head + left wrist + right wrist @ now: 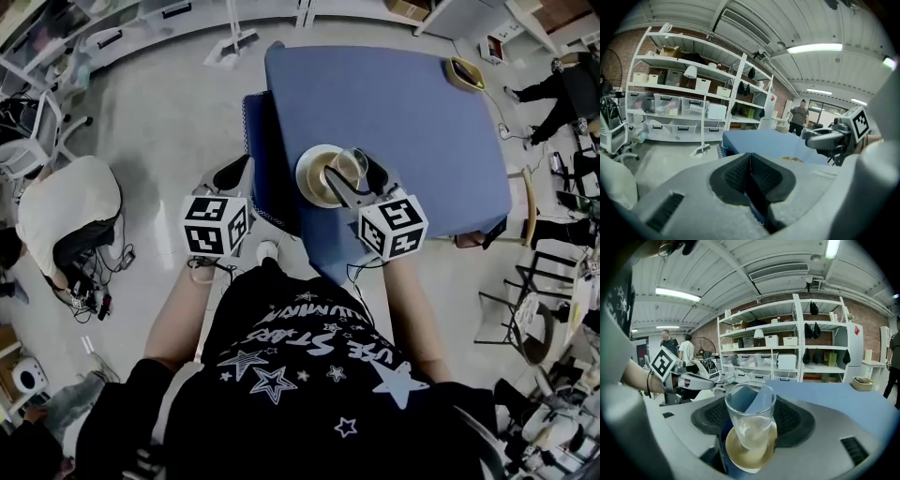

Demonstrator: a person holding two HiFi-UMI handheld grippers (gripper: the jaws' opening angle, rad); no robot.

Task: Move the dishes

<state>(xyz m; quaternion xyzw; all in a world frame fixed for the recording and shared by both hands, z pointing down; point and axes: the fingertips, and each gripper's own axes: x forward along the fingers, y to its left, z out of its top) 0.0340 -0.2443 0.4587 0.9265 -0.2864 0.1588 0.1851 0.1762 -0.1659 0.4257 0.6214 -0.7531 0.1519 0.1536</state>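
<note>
Blue table (394, 103) | right tool (356, 178) clamps glass (750, 408) over plate (312, 176) | left tool (750, 161) closed, empty

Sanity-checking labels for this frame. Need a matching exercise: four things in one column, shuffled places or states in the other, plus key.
1. clear glass tumbler
2. round beige plate
3. left gripper
4. small yellowish bowl

A. far right corner of the blue table
B. jaws together, nothing between them
C. gripped in the right gripper
D. on the table, below the tumbler

Pairs: 1-C; 2-D; 3-B; 4-A
</note>
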